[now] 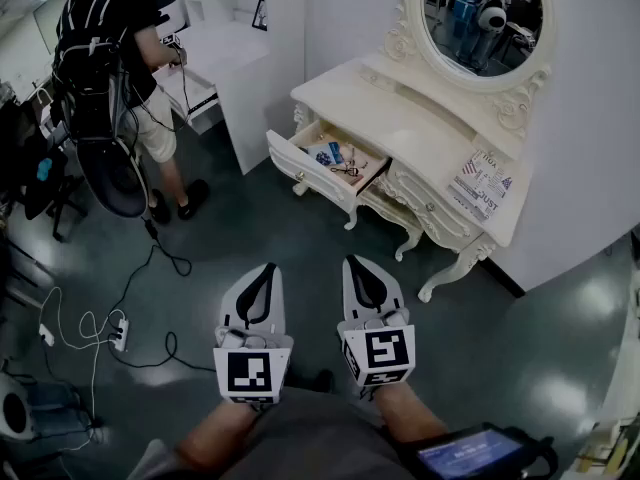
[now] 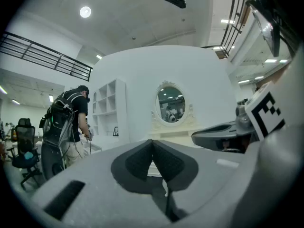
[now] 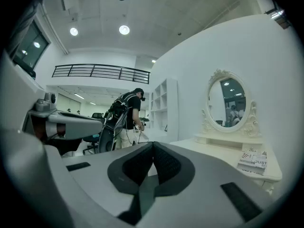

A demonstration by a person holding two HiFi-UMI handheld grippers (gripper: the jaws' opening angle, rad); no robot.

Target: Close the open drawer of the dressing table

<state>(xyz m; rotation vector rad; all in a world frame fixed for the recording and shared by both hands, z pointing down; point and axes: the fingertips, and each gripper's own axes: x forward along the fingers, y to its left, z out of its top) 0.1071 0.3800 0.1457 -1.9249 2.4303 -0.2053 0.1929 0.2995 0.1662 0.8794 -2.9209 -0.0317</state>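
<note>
Cream drawer [image 1: 308,176] open well ahead of left gripper [image 1: 268,268] and right gripper [image 1: 350,262], fingers closed, empty.

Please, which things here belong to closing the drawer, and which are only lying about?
For the job:
open drawer
dressing table
left gripper, shut
right gripper, shut

Lying about:
magazine on the tabletop
scissors inside the drawer
power strip on the floor

items [image 1: 340,158] in drawer [image 1: 300,170] too small to name; mirror [image 1: 485,18] top cut off at picture edge

Bare floor [image 1: 300,258] before open drawer [image 1: 303,171] (cables [image 1: 172,259] lie well left).
</note>
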